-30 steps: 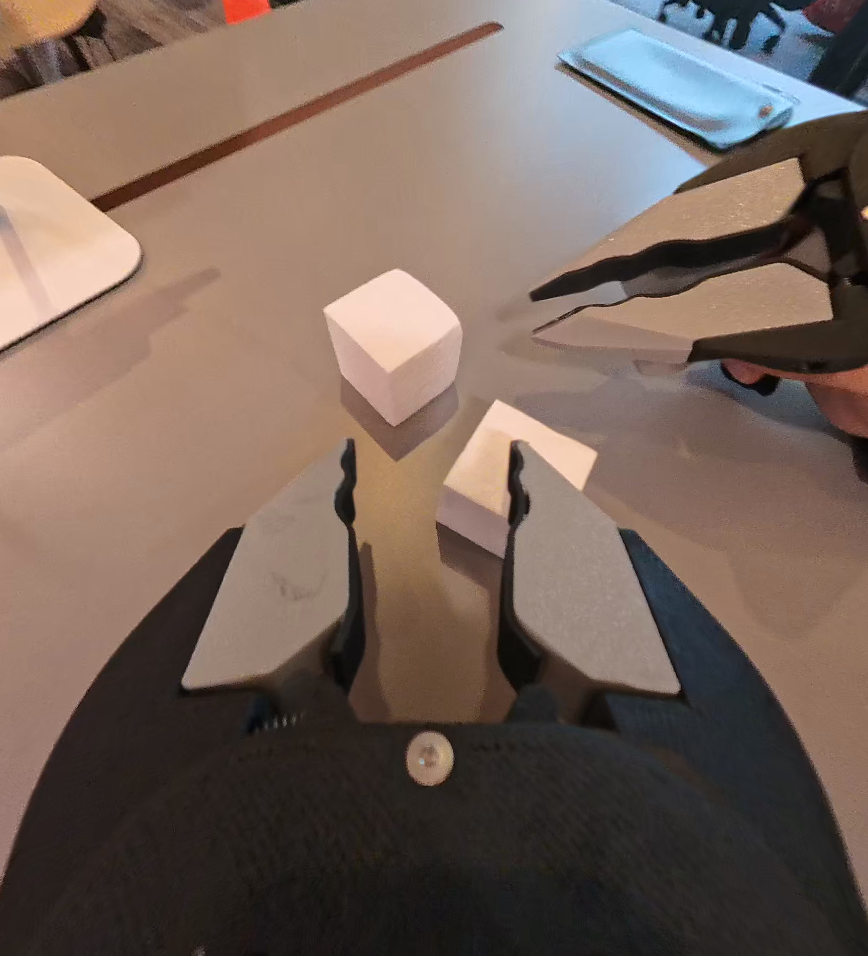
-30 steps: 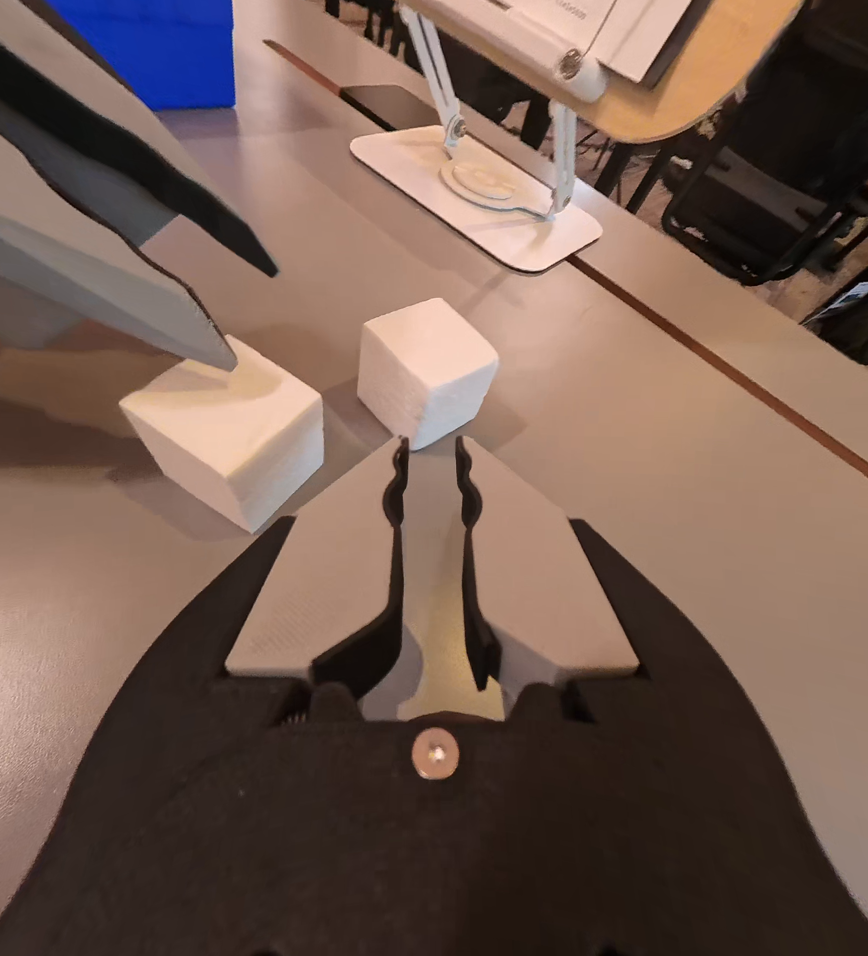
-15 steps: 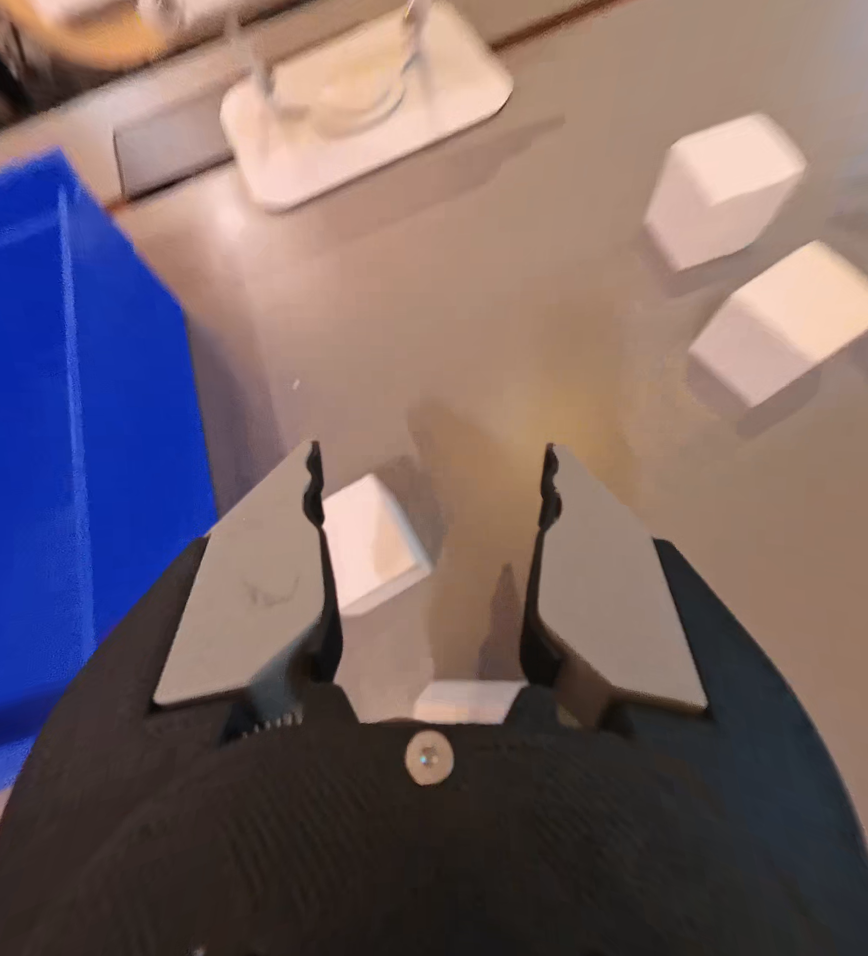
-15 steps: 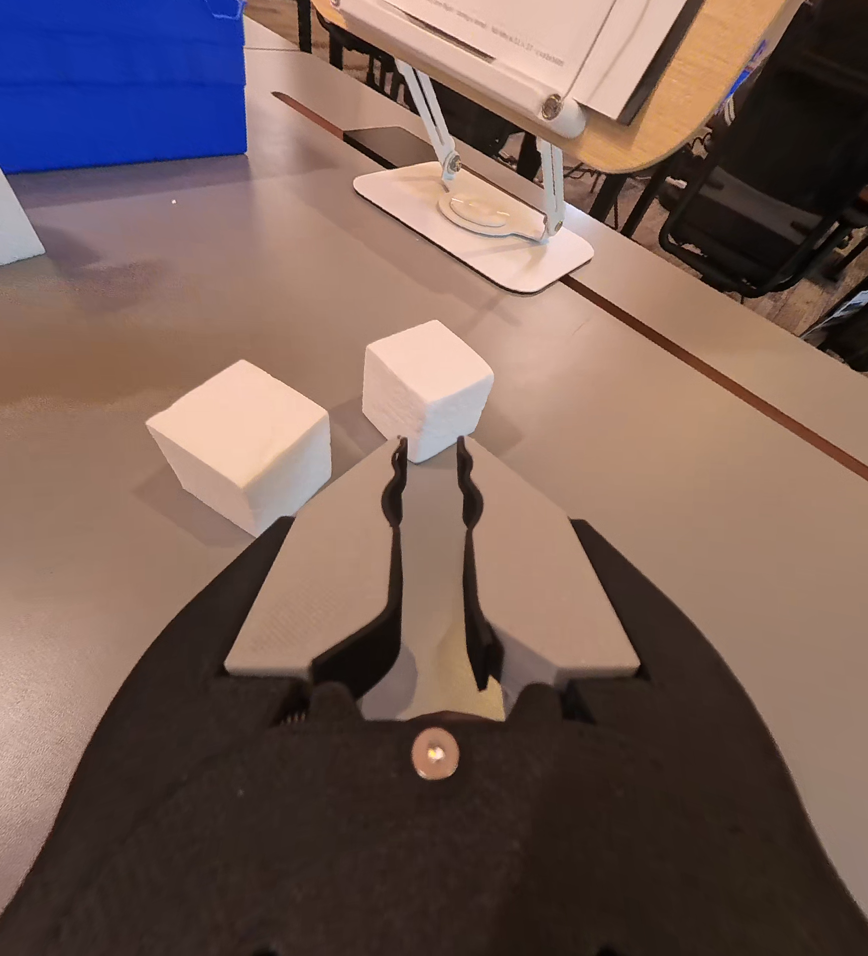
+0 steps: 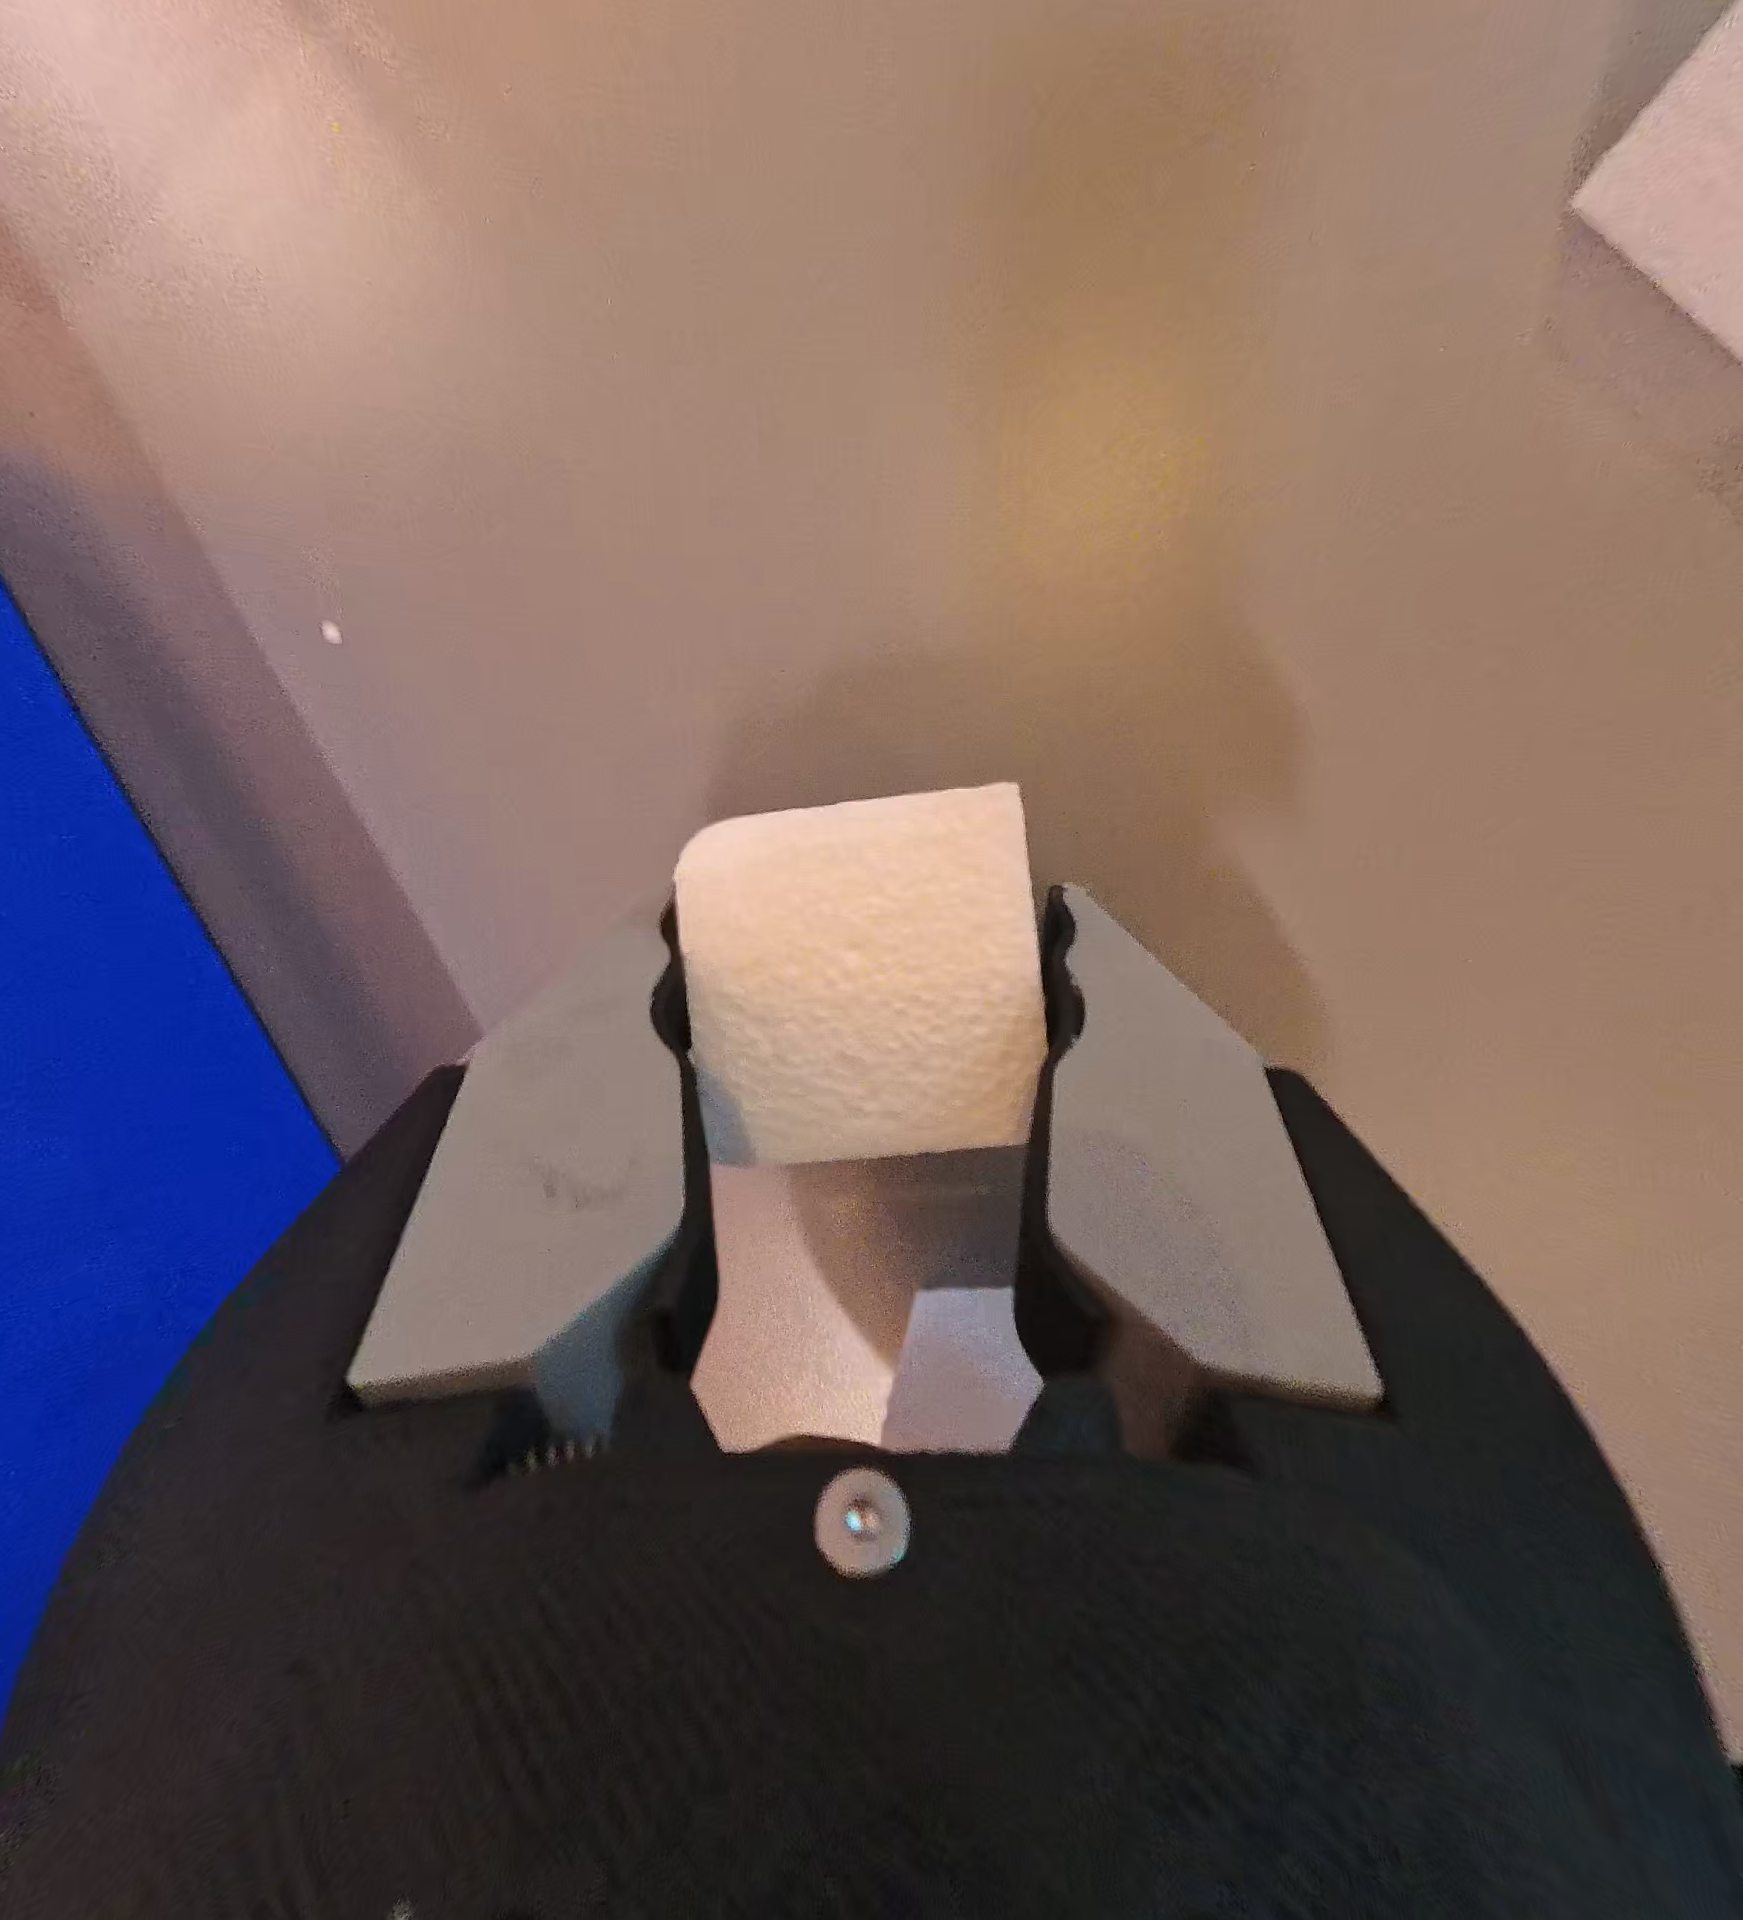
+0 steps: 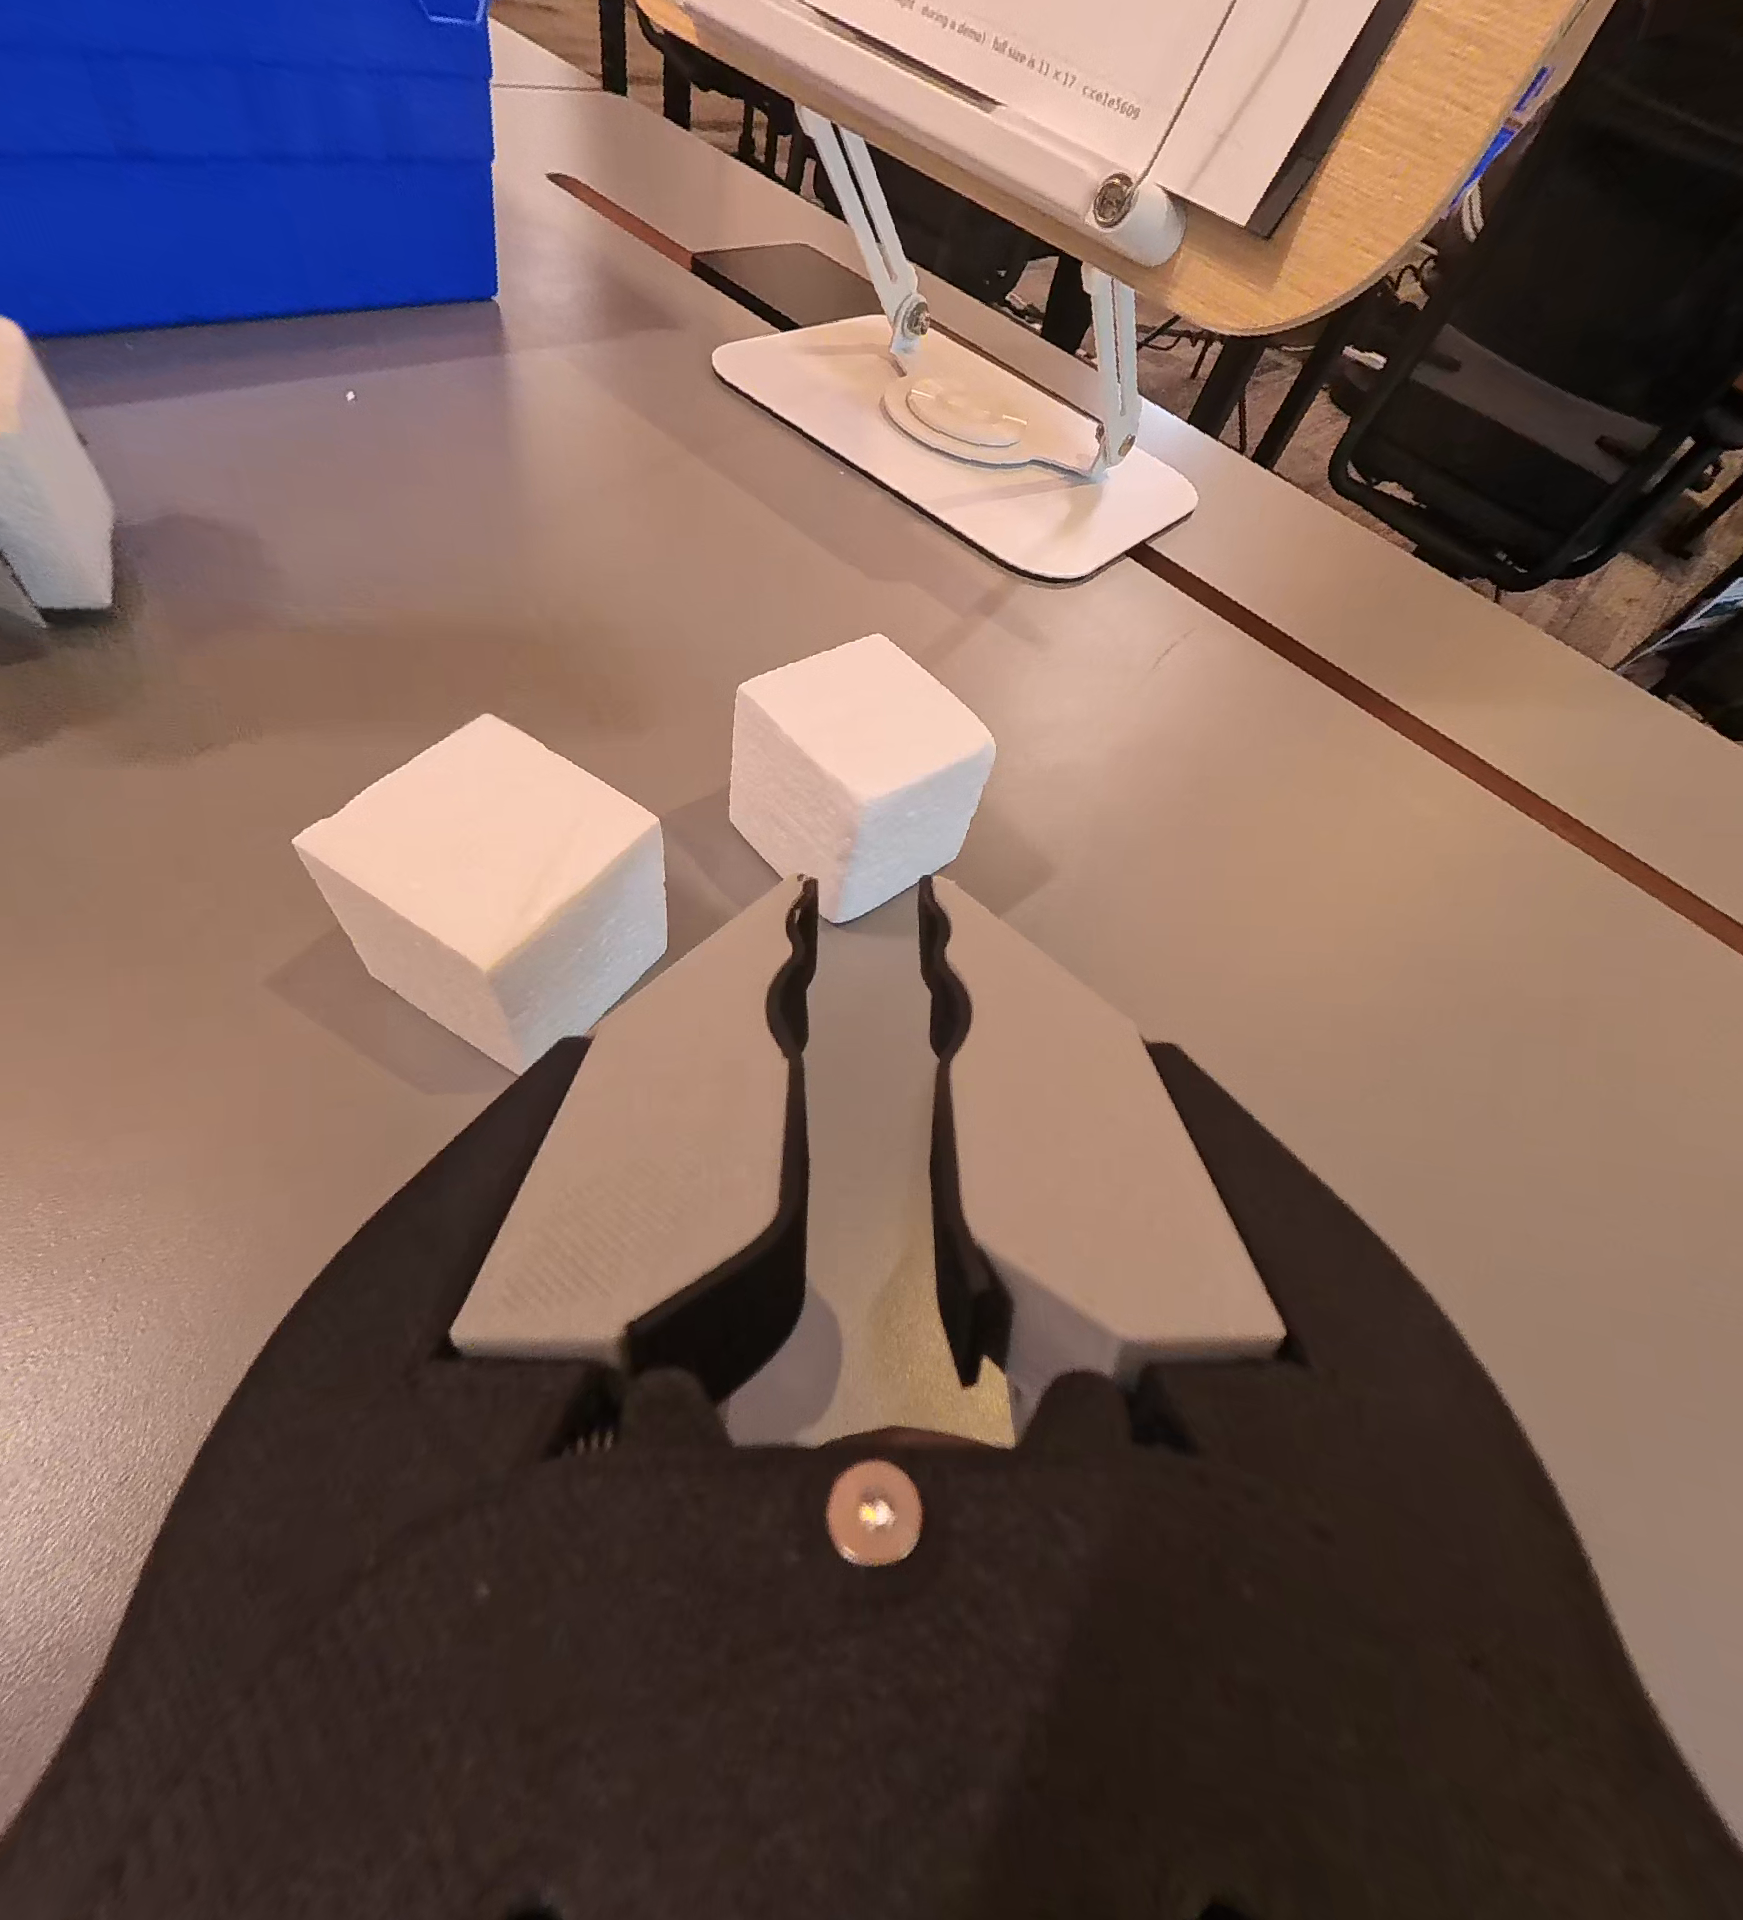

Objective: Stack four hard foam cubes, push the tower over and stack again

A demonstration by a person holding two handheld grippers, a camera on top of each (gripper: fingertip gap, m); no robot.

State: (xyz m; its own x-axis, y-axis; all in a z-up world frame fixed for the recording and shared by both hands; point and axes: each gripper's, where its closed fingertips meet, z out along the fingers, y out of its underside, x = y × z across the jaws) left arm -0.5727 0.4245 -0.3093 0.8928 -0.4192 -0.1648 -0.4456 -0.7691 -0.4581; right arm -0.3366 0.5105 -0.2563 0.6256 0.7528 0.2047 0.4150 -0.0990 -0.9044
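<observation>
White foam, grainy on its faces: one cube (image 5: 856, 977) sits pinched between the left gripper's (image 5: 859, 971) fingertips, their notched tips pressed against its two side faces, and it looks lifted clear of the grey table (image 5: 846, 416). Directly below it, between the finger roots, a second cube (image 5: 846, 1340) shows. Judging by that, the step in hand is setting the held cube onto this one; done well, that means squaring the faces, lowering straight, then releasing without any sideways drag. Off past the right finger lies another cube (image 5: 1719, 197). A blue bin (image 5: 67, 935) stands beside the left finger. The right gripper (image 6: 865, 902) hovers empty, fingers a narrow gap apart, with one cube (image 6: 862, 774) just beyond its tips and another (image 6: 493, 883) left of them.
</observation>
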